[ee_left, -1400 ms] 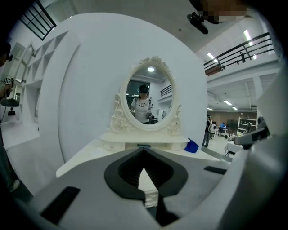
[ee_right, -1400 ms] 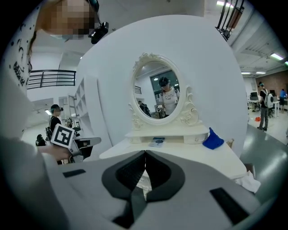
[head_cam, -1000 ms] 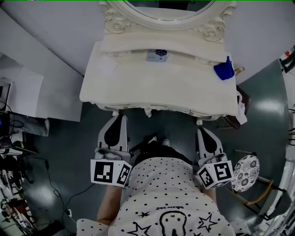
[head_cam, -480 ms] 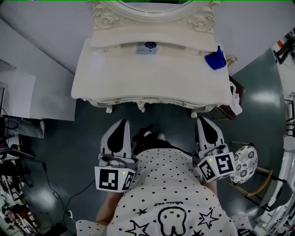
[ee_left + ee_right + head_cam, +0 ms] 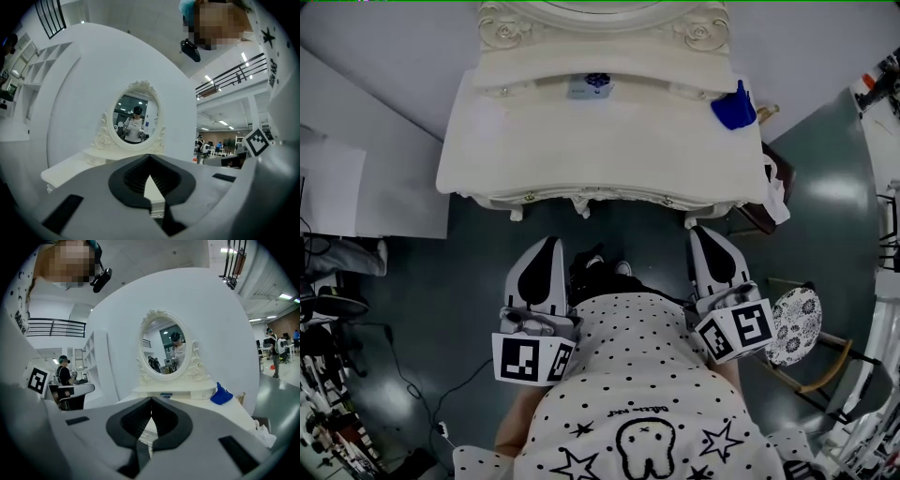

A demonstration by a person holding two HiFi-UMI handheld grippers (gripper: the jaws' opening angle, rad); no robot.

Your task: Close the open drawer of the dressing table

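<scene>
The white dressing table [image 5: 609, 150] with its oval mirror [image 5: 600, 7] stands at the top of the head view. Its front rail [image 5: 600, 199] with small knobs looks flush, and no drawer juts out. My left gripper [image 5: 546, 244] and right gripper [image 5: 705, 232] point level at that front, both a short way off it and touching nothing. Their jaws meet at the tips with nothing between them. In the left gripper view the left gripper [image 5: 150, 159] faces the mirror [image 5: 135, 123]. The right gripper [image 5: 151, 400] faces the table top [image 5: 234, 413].
A blue cloth-like thing [image 5: 733, 105] and a small box [image 5: 586, 86] lie on the table's back part. A stool with a patterned seat [image 5: 794, 326] stands at my right. Cables and gear [image 5: 328, 309] crowd the floor at left. A bag [image 5: 776, 202] hangs by the table's right end.
The left gripper has drawn back from the table's front and the gap there has widened. The right gripper has hardly shifted. Both stay shut.
</scene>
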